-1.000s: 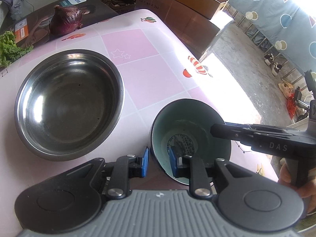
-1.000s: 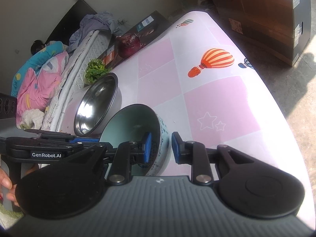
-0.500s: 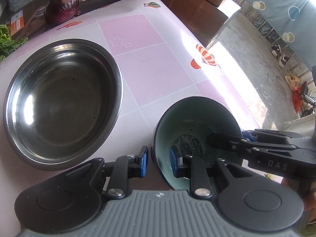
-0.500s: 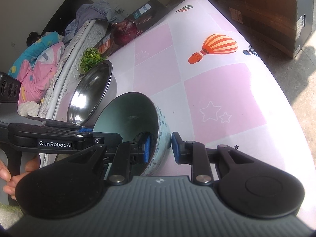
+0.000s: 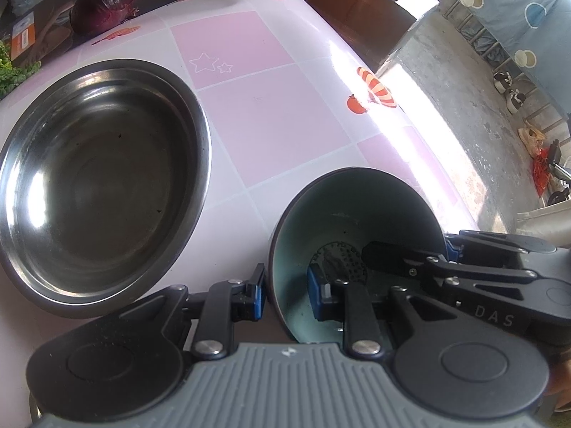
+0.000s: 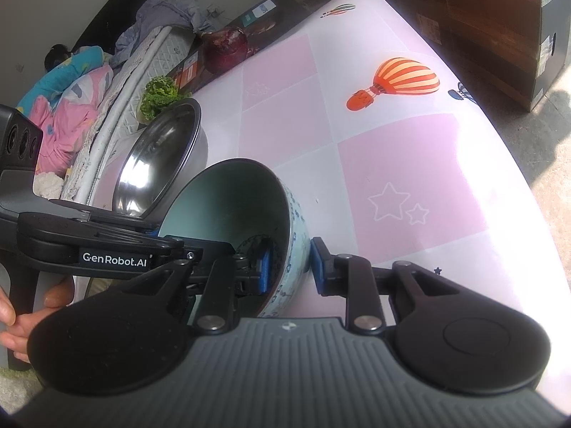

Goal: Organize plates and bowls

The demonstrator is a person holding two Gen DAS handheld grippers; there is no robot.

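Ceramic bowl (pale green inside, blue-patterned outside) tilted; left hand-held gripper, right hand-held gripper both clamp rim.

A tabletop covered in pink and white squares with hot-air balloon prints stands in strong sunlight. Beyond its far right edge sit big brown cardboard boxes on a bare concrete floor. A blue curtain with dots hangs at the far right. To the left, a mattress carries crumpled pink and blue bedding.
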